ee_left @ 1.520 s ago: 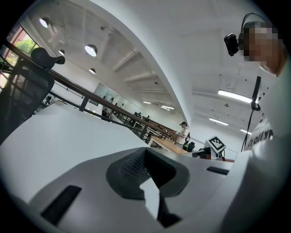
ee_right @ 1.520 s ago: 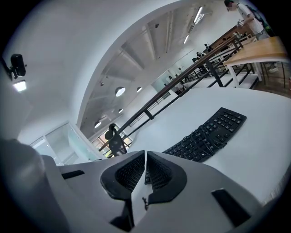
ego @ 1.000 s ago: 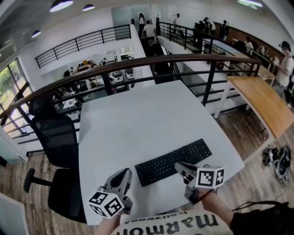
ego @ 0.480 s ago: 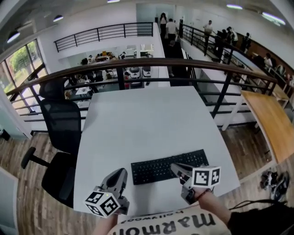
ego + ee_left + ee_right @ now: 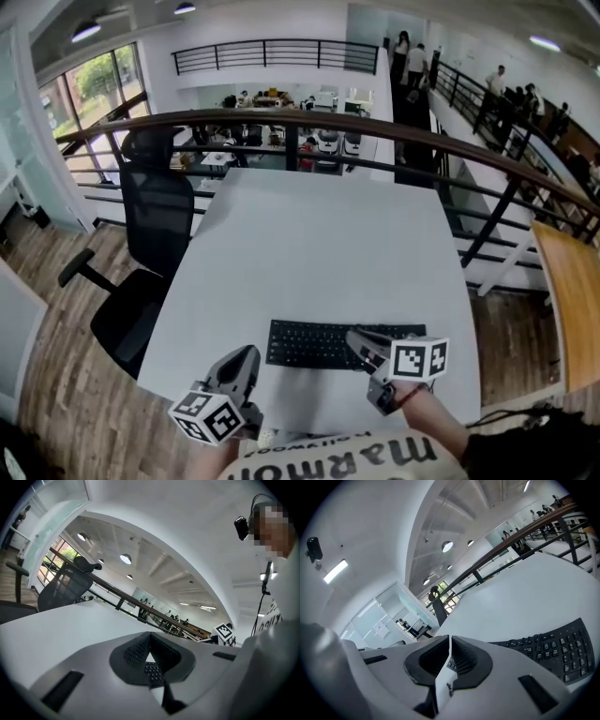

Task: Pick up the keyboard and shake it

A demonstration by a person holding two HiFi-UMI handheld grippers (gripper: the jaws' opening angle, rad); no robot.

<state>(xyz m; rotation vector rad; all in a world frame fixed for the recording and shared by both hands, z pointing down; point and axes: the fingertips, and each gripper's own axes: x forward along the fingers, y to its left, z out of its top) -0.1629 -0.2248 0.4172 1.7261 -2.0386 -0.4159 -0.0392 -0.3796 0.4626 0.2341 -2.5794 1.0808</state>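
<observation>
A black keyboard (image 5: pixel 323 343) lies flat on the white table (image 5: pixel 309 244), close to its front edge. My left gripper (image 5: pixel 247 355) hovers just in front of the keyboard's left end, jaws shut with nothing in them. My right gripper (image 5: pixel 355 339) sits over the keyboard's right part, also shut and empty. In the left gripper view the shut jaws of the left gripper (image 5: pixel 149 639) leave only a sliver of the keyboard (image 5: pixel 151 670) visible. In the right gripper view the keyboard (image 5: pixel 555 646) stretches to the right beyond the shut right gripper (image 5: pixel 449 644).
A black office chair (image 5: pixel 155 230) stands at the table's left side. A dark railing (image 5: pixel 375 131) runs behind the far edge, with a lower floor beyond. A wooden table (image 5: pixel 572 309) is off to the right. The person's shirt (image 5: pixel 347 459) fills the bottom edge.
The head view has swung, so the table and keyboard now lie squarer across the frame. Both grippers stay shut near the keyboard's front; the keyboard still rests on the table.
</observation>
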